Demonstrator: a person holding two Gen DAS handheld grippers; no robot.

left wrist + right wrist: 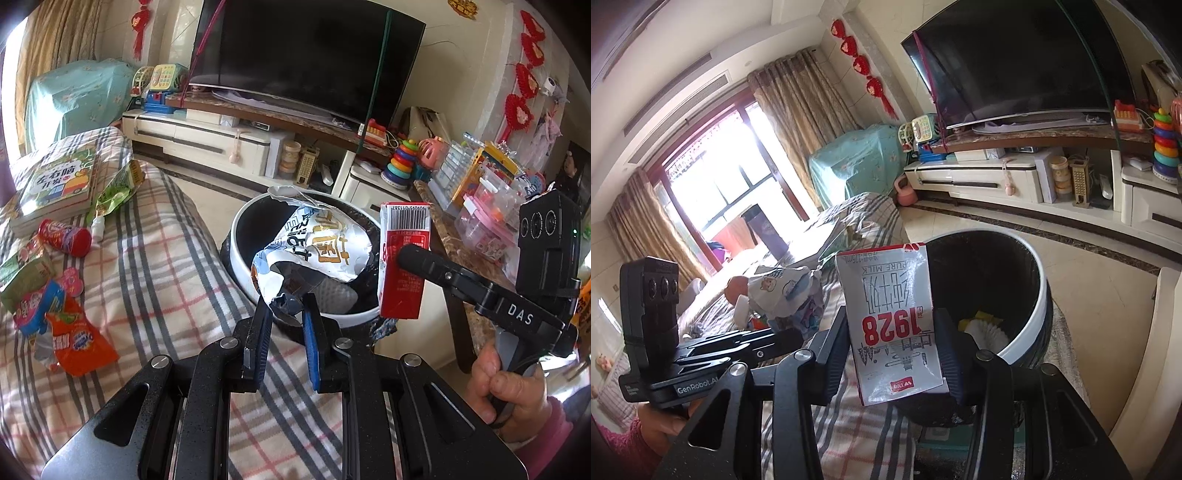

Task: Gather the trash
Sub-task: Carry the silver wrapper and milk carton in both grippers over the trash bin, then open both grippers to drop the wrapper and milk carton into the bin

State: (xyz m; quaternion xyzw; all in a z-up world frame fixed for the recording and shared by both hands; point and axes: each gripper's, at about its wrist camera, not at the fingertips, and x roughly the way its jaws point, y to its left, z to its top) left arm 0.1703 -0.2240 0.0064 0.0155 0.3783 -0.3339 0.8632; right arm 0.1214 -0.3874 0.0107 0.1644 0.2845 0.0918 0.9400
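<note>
Pinched in my left gripper [286,314], the crumpled wrapper [317,247] hangs right over the bin [240,225]. My right gripper [892,354] clamps the milk carton [894,317] upright, bin mouth just ahead, both set to drop.

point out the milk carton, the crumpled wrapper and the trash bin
milk carton [892,325], right wrist view, on its printed front face
crumpled wrapper [325,245], left wrist view, on its silvery printed middle
trash bin [1039,302], right wrist view, on its white rim
</note>
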